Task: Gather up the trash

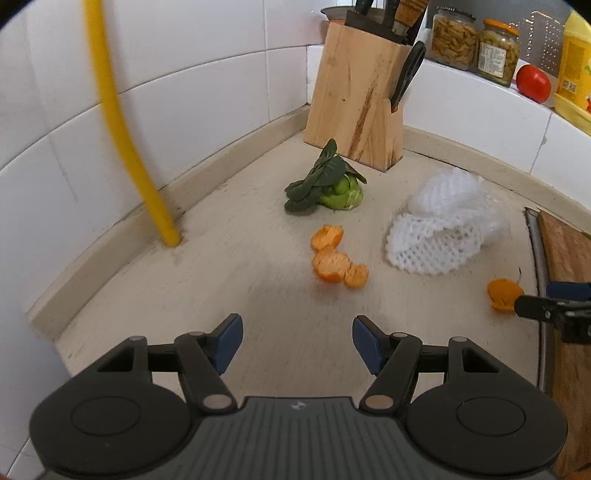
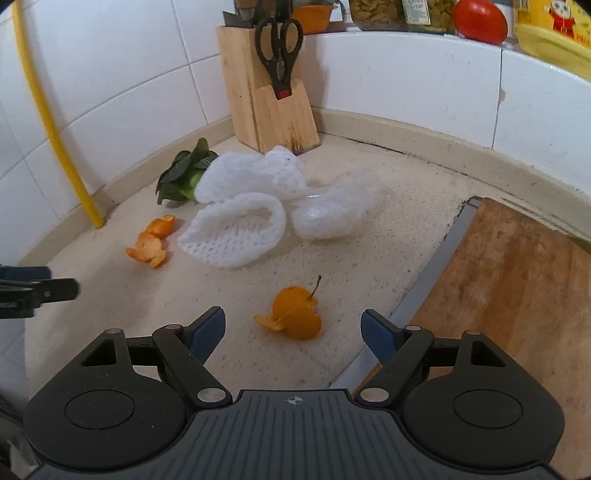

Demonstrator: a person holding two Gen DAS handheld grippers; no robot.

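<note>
Orange peel pieces (image 1: 338, 258) (image 2: 151, 243) lie on the beige counter ahead of my left gripper (image 1: 297, 341), which is open and empty above bare counter. A stemmed orange peel (image 2: 297, 314) (image 1: 502, 293) lies just ahead of my right gripper (image 2: 293, 330), open, with the peel near the gap between its fingers but untouched. A white foam fruit net (image 2: 236, 229) (image 1: 436, 236) and a crumpled clear plastic wrap (image 2: 332, 210) sit farther back. A green vegetable scrap (image 1: 325, 184) (image 2: 183, 177) lies near the wall.
A wooden knife block (image 1: 356, 103) (image 2: 266, 96) with scissors stands in the corner. A yellow hose (image 1: 122, 129) runs down the tiled wall. Jars (image 1: 474, 44), a tomato (image 2: 480, 20) and a yellow bottle (image 1: 574, 74) sit on the ledge. A wooden cutting board (image 2: 498, 295) lies at right.
</note>
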